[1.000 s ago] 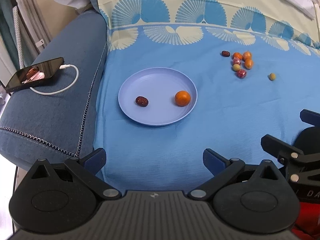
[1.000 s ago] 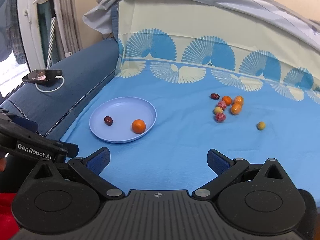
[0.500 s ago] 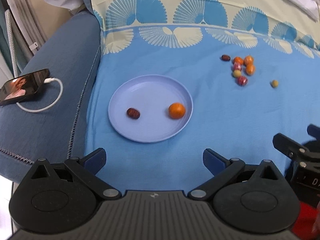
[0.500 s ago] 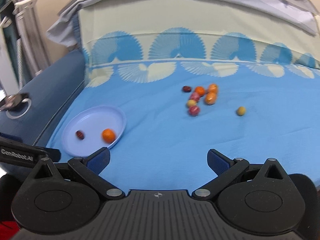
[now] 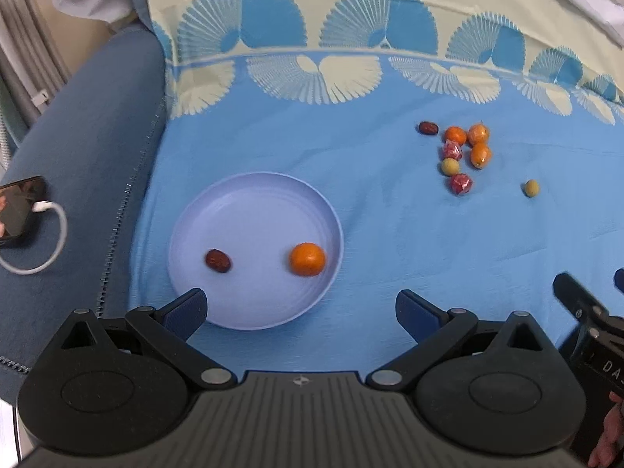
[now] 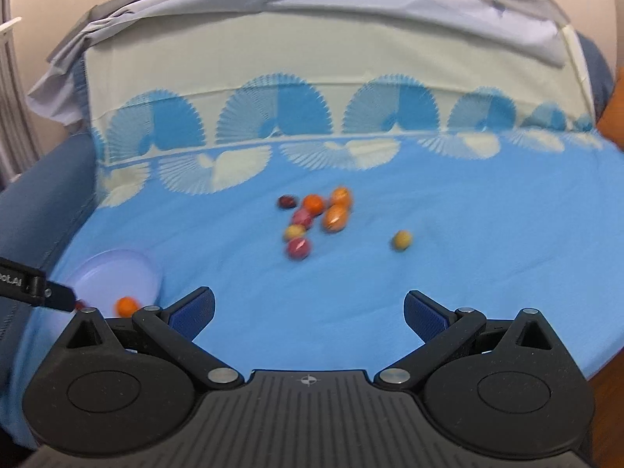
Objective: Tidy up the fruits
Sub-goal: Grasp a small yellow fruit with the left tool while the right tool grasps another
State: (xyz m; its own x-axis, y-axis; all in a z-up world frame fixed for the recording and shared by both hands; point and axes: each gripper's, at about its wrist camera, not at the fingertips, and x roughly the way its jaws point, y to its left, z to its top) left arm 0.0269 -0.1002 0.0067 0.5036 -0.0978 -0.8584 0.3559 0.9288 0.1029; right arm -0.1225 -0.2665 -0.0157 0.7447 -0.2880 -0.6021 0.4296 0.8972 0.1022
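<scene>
I see a sofa covered by a bright blue cloth [image 5: 409, 241] whose far edge carries a cream band printed with blue fan shapes. The bare denim-blue armrest [image 5: 89, 148] runs along the left, and a phone [image 5: 17, 210] lies on it with a white cable [image 5: 46, 241] looped beside it. A pale wall rises behind the sofa back, with a grey sheet [image 6: 351, 11] draped over its top.

My left tongs [image 5: 300, 306] stand wide apart and hold nothing; their left tip overlaps the near rim of a lilac plate [image 5: 249, 195] in that view. On the plate sit a dark red date [image 5: 217, 260] to the left and an orange fruit [image 5: 307, 259] to the right, well apart from each other.

My right tongs [image 6: 308, 310] are also spread wide and empty, pointing at the loose fruit cluster [image 6: 314, 218] farther off on the cloth: orange, red and yellowish pieces lying close together, blurred in this view. A single yellow-green fruit [image 6: 401, 240] lies apart to the right of the cluster. The plate shows at the near left of the right wrist view, partly hidden by the left tongs' body.
</scene>
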